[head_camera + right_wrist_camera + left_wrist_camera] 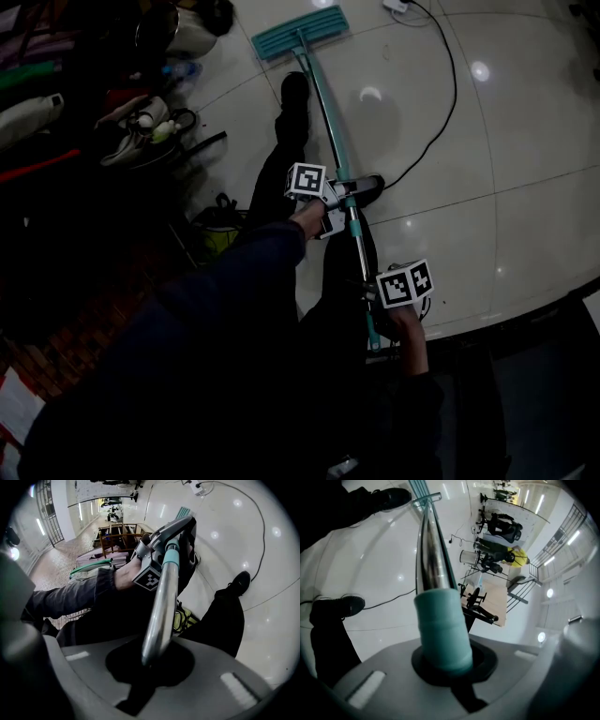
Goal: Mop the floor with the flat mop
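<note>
Clamps left tongs (345,199) low and right tongs (373,292) high on the flat mop handle (328,117), spreading leverage over its head (300,33).

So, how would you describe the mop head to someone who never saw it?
Find the glossy white floor. Follow the long metal handle to its far end, where the mop head lies. Unlike the thin black cable nearby, it is a flat teal rectangle.

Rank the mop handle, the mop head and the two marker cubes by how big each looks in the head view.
1. mop handle, by far the longest
2. mop head
3. right cube and left cube: about alike. The right looks slightly bigger but sits nearer the camera, so they are not ranked.
</note>
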Action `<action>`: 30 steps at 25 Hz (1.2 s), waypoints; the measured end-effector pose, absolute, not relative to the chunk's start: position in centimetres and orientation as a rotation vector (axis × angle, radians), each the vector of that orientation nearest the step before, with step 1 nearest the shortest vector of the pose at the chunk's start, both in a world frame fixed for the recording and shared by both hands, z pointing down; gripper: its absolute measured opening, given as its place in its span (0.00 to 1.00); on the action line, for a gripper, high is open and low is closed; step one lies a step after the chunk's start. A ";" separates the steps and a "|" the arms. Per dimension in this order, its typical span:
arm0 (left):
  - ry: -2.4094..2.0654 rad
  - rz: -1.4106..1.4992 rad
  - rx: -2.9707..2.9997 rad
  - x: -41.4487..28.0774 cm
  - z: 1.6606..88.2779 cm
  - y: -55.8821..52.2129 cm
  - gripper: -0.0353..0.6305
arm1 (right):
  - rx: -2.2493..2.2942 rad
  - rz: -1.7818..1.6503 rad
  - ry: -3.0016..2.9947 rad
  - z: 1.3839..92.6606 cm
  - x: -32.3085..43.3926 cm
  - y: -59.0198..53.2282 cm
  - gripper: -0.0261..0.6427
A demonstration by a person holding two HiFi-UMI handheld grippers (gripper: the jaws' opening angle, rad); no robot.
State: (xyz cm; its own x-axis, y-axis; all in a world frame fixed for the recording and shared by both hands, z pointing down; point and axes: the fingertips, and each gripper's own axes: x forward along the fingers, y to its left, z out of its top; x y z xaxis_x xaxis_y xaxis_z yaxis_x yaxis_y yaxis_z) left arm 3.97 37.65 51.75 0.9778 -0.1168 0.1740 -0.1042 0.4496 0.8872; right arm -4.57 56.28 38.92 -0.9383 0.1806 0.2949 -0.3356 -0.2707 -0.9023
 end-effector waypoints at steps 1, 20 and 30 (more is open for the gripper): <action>-0.217 -0.018 1.110 4.2 51.7 37.8 0.06 | 0.188 2.275 -1.661 38.9 -4.6 56.5 0.07; -0.218 0.018 1.051 3.5 53.5 32.8 0.06 | 0.238 2.346 -1.597 39.6 -6.1 50.5 0.07; -0.203 -0.004 1.052 -0.4 53.8 15.4 0.06 | 0.266 2.333 -1.586 40.1 -10.3 33.1 0.07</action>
State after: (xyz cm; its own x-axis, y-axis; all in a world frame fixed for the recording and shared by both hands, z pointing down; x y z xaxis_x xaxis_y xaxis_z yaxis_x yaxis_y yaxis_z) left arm -0.43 15.37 53.83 0.9813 -0.1000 0.1645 -0.0939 0.4975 0.8624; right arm -10.29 33.12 40.09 -0.9356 0.1475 0.3209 -0.3526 -0.3410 -0.8714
